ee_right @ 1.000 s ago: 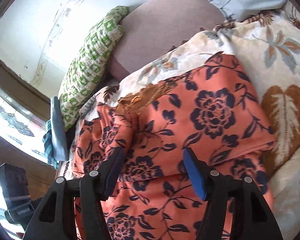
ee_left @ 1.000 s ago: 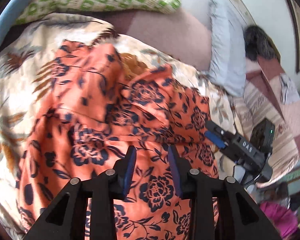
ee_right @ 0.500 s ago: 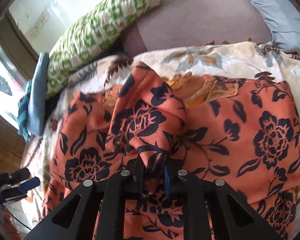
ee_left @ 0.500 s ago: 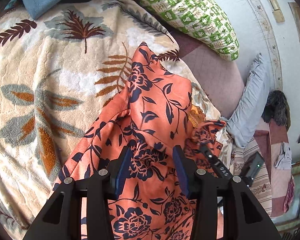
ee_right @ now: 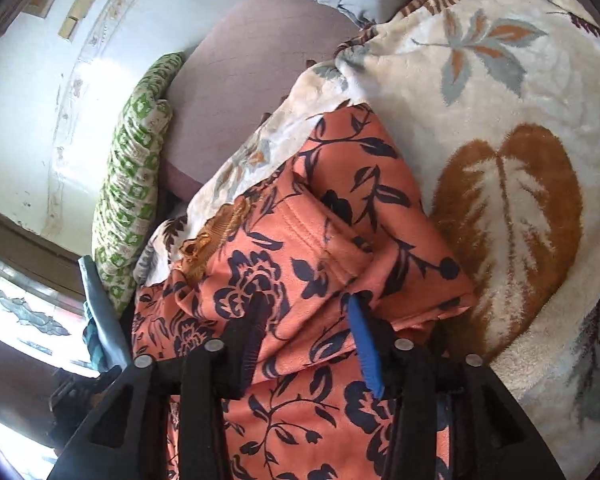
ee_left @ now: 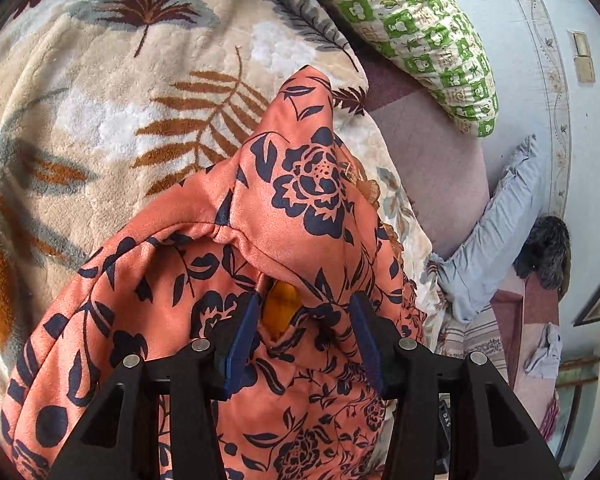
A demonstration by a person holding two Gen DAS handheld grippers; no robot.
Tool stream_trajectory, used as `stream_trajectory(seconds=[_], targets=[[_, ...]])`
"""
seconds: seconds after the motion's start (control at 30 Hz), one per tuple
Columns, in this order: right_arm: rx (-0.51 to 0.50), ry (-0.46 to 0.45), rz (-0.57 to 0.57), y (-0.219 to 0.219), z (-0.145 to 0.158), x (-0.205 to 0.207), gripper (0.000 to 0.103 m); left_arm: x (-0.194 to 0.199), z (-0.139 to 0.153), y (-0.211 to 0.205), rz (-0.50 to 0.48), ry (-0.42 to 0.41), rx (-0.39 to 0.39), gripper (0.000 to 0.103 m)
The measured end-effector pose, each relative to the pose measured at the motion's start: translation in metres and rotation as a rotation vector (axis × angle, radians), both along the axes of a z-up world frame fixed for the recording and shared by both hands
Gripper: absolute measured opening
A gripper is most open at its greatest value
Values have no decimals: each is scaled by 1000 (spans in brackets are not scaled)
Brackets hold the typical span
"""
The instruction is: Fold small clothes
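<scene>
An orange garment with dark blue flowers [ee_left: 300, 184] lies on a cream leaf-print blanket [ee_left: 80, 120]. A sleeve or side flap is folded over its body. My left gripper [ee_left: 306, 300] hangs low over the garment, and its jaws are opening. A bulge of the cloth sits between the blue pads, but they do not pinch it. In the right wrist view the garment [ee_right: 340, 208] shows a folded edge at the right, with gold neck trim [ee_right: 208, 240] at the left. My right gripper [ee_right: 307, 300] is just above it. Its jaws are opening, with cloth below them and nothing gripped.
A green-and-white pillow [ee_left: 412, 36] and a grey-blue pillow [ee_left: 500, 220] lie at the head of the bed on a mauve sheet [ee_left: 432, 152]. The blanket [ee_right: 500, 100] spreads out to the right of the garment. A wall and a window frame stand to the left in the right wrist view.
The right gripper had pinched a fold of the garment and has now let it go, and the fold lies flat. The left gripper rolled, sank toward the cloth, and its jaws widened.
</scene>
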State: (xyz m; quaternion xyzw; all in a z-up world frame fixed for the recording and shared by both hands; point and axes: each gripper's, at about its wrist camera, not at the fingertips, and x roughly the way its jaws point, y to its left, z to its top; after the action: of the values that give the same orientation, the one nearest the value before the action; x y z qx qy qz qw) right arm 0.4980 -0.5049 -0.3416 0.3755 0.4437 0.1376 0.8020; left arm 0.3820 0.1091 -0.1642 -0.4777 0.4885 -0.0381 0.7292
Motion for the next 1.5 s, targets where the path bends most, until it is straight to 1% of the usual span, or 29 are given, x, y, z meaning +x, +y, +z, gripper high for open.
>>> stream_trajectory(seconds=[0.07,0.1,0.17,0.27,0.3,0.37,0.43,0.47,0.5,0.53,0.57,0.63,0.7,0.77,0.8,0.87,0.93,0.97,1.0,1.07,1.17,1.23,1.27,1.3,1.33,1.37,1.4,1.43,1.5], targets=[[5,-24,35,9,4,6,54,2,-9,2,14,16,-19,47],[-24,-18,38,13,5,9,55,4,-12,4,28,23,-21,47],[-93,26,7,19,2,17,55,5,-19,11,58,35,-44,47],[-70,61,-47,15,-11,23,55,9,-26,20,102,35,-90,49],[-48,57,-54,15,-15,25,55,10,-29,21,112,36,-98,52],[-23,43,-58,15,-18,29,55,18,-37,19,124,46,-105,53],[-17,17,-49,18,-16,33,48,28,-44,18,128,67,-111,51],[-25,9,-36,20,-13,35,25,34,-44,18,136,71,-106,50],[-21,1,-12,23,-9,39,3,39,-41,19,141,64,-90,37],[-22,-9,5,25,-2,42,4,44,-34,20,132,45,-70,13],[-20,-32,13,25,9,44,4,48,-23,21,119,19,-51,9],[25,-118,17,18,41,51,4,51,11,22,112,-53,16,9],[73,-223,-6,4,78,53,4,52,45,20,96,-134,54,10],[94,-306,-24,-9,105,51,4,52,65,12,60,-178,57,10],[82,-320,-28,-13,111,48,4,50,71,5,36,-193,75,10],[51,-298,-24,-18,103,42,4,43,73,-9,-2,-197,136,10],[9,-224,-16,-21,75,34,4,32,60,-15,-31,-172,176,10],[5,-173,-11,-22,56,30,4,26,52,-16,-40,-140,199,10],[4,-120,-13,-24,36,25,4,24,39,-18,-46,-104,202,10],[3,-48,-20,-25,4,15,4,19,15,-17,-44,-26,197,10],[13,28,2,-23,-23,7,9,18,-6,-13,-30,49,181,10],[25,39,9,-26,-26,2,9,18,-6,-8,-23,45,136,10],[18,30,2,-29,-21,0,14,17,-3,-6,-25,35,126,10],[4,16,-16,-35,-15,-2,23,18,1,-6,-30,18,124,11],[-4,-8,-42,-42,-8,-4,28,18,6,-7,-42,0,121,13],[-12,-34,-74,-48,-1,-4,38,19,9,-7,-51,-16,112,14],[-21,-50,-102,-55,5,-1,43,20,12,-9,-59,-30,103,21],[-27,-52,-117,-59,9,6,45,19,12,-10,-64,-40,99,28],[-40,-18,-98,-59,6,26,47,19,10,-14,-66,-40,106,33]])
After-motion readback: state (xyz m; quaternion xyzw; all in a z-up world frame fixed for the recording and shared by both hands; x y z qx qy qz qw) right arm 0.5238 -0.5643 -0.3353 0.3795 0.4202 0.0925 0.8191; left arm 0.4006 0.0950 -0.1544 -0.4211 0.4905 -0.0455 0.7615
